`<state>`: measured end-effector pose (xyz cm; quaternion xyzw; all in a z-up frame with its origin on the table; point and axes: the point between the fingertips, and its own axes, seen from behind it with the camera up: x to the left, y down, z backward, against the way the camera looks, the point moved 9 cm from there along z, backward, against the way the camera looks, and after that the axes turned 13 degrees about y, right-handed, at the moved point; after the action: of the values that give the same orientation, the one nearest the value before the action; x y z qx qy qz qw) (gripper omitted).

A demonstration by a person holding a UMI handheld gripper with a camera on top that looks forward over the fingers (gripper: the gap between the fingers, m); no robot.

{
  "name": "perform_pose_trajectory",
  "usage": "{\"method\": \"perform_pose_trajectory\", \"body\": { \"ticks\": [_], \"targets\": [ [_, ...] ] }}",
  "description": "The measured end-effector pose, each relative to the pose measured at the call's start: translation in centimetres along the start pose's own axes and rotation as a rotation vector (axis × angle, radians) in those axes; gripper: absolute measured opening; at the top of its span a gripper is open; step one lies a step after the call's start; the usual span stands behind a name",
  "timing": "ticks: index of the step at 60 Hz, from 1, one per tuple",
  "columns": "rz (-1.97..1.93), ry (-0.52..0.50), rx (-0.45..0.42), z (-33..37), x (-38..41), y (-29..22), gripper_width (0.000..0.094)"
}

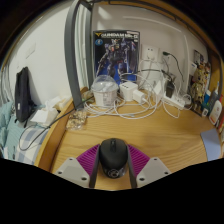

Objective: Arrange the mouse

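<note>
A black computer mouse sits between my gripper's fingers, its body filling the gap, and both purple pads press against its sides. My gripper is shut on the mouse. The wooden desk stretches ahead beyond the mouse. Whether the mouse rests on the desk or hangs just above it I cannot tell.
At the back of the desk stand a clear jar, a white box, tangled white cables and a robot model box against the wall. A white object lies off the desk's left edge. Bottles stand at the right.
</note>
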<state>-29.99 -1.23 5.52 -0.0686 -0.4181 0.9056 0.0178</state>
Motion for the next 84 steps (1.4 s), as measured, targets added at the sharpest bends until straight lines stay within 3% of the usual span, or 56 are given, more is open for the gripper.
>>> {"method": "perform_pose_trajectory", "body": {
  "ticks": [5, 6, 7, 13, 24, 31, 41, 53, 59, 69, 84],
  "targets": [
    [0.003, -0.005, -0.021, 0.1, -0.1, 0.1, 0.0431],
    [0.004, -0.006, -0.024, 0.0, -0.1, 0.2, 0.0456],
    [-0.001, -0.007, -0.028, 0.0, -0.1, 0.2, 0.0388],
    [0.001, -0.017, -0.048, -0.2, 0.0, 0.2, 0.0293],
    [0.028, -0.108, -0.045, 0.6, -0.3, -0.3, 0.0292],
    [0.04, -0.152, -0.105, 3.4, -2.7, -3.2, 0.0292],
    [0.045, -0.161, -0.261, 8.9, -12.7, -9.9, 0.0291],
    [0.021, -0.079, -0.392, 12.9, -29.0, -15.0, 0.029],
    [-0.018, -0.032, -0.392, 12.4, -36.2, -14.6, 0.0292],
    [-0.023, 0.062, -0.305, 7.6, -45.1, -10.2, 0.0291],
    [-0.053, 0.093, -0.119, -1.1, -48.6, -0.3, 0.0292]
  ]
}}
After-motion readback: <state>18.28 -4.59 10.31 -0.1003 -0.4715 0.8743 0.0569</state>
